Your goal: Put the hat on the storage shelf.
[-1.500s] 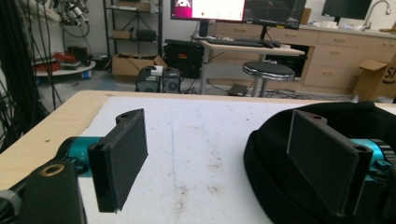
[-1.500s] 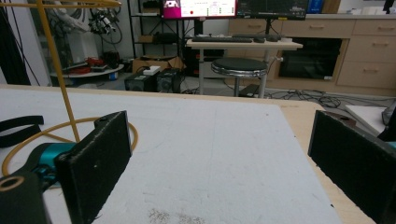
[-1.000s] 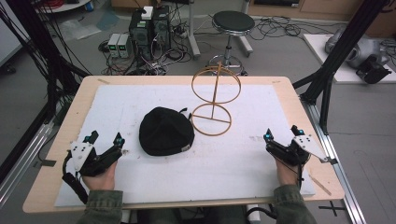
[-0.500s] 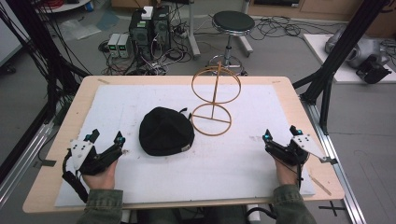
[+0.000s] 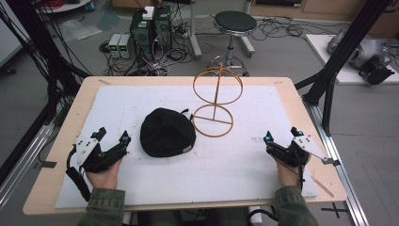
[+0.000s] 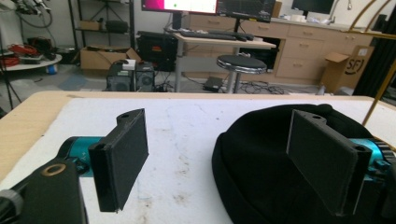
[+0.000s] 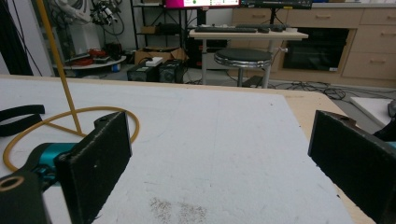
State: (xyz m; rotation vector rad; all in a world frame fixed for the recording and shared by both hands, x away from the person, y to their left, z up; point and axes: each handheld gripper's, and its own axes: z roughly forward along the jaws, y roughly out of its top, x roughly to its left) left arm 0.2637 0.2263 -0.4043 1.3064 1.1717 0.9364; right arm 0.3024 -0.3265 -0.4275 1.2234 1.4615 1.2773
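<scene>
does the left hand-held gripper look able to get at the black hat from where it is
Probably yes. The left hand-held gripper sits with its jaws open just left of the black hat, and only bare white mat lies between them. The gold wire stand stands on the hat's far side, out of the way.

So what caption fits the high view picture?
Black hat beside gold wire stand, both claws open.

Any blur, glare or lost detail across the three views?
High view: soft but even light, black hat reads as a textureless blob. Left gripper view: near jaws sharp, hat underexposed. Right gripper view: near jaws slightly soft, gold wire stand crisp, no glare on the white mat.
</scene>
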